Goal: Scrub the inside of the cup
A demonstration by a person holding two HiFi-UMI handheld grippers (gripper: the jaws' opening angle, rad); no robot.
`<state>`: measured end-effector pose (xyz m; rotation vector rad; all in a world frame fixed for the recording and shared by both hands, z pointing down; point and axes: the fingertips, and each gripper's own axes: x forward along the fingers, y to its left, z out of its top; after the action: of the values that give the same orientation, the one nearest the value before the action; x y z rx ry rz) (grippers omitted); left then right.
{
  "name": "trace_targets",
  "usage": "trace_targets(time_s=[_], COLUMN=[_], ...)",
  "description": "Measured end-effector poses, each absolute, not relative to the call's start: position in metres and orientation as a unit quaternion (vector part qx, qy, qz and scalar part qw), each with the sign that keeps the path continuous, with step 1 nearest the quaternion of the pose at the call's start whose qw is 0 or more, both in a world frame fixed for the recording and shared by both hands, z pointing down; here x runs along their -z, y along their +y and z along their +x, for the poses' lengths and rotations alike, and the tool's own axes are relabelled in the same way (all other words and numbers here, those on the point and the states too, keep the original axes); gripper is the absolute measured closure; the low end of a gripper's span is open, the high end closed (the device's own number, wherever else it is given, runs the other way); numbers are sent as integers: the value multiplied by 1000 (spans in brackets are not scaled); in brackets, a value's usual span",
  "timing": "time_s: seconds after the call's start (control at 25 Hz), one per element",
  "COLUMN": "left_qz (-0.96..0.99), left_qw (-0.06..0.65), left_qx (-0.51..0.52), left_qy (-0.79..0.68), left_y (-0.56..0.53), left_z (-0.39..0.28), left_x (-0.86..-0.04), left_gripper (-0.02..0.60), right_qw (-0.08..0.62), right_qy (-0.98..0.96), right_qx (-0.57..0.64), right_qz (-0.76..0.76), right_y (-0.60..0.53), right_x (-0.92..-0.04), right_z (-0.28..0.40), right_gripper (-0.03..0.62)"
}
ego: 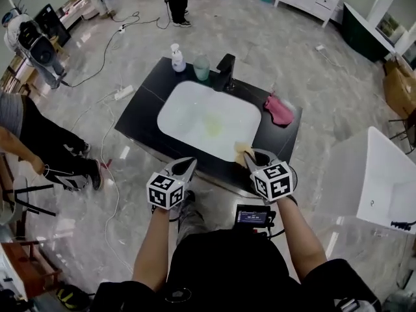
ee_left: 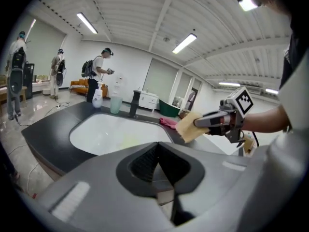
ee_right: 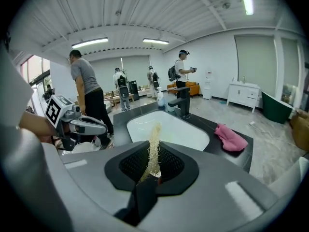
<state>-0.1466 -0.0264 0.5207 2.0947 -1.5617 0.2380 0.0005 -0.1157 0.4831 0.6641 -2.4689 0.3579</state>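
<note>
Nearest us, our left claw (ee_left: 158, 154) is pressed together with nothing in it. Our right claw (ee_right: 152, 170) is clamped on a thin yellow scouring pad (ee_right: 154, 138). Both hang at the near edge of the dark surface (ego: 144, 106). Past the white sink (ego: 195, 109), the pale green cup (ego: 201, 67) stands upright at the far rim, between what looks like a soap bottle (ego: 177, 58) and the black tap (ego: 225, 72).

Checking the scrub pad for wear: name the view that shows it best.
The left gripper view: the yellow scrub pad faces that camera broadside, clamped in the right hand-held gripper. The right gripper view shows the pad only edge-on, a thin fibrous strip. The head view shows just a corner.
</note>
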Motion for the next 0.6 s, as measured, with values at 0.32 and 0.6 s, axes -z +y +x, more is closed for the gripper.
trace_targets(time_s=[0.32,0.6], left_qz=[823,854], left_qw=[259,254], left_qx=[-116,-129], left_qy=[-492,-435], left_y=[-79,-113], left_z=[-216,-256], left_x=[-523,-525], left_gripper=[581,581], right_qw=[291,280], right_qy=[-881,-847], right_qx=[-139,-168], right_qz=[346,419], right_y=[-150,-168], right_x=[-488,-492], right_z=[-48,-65], right_gripper=[549,549])
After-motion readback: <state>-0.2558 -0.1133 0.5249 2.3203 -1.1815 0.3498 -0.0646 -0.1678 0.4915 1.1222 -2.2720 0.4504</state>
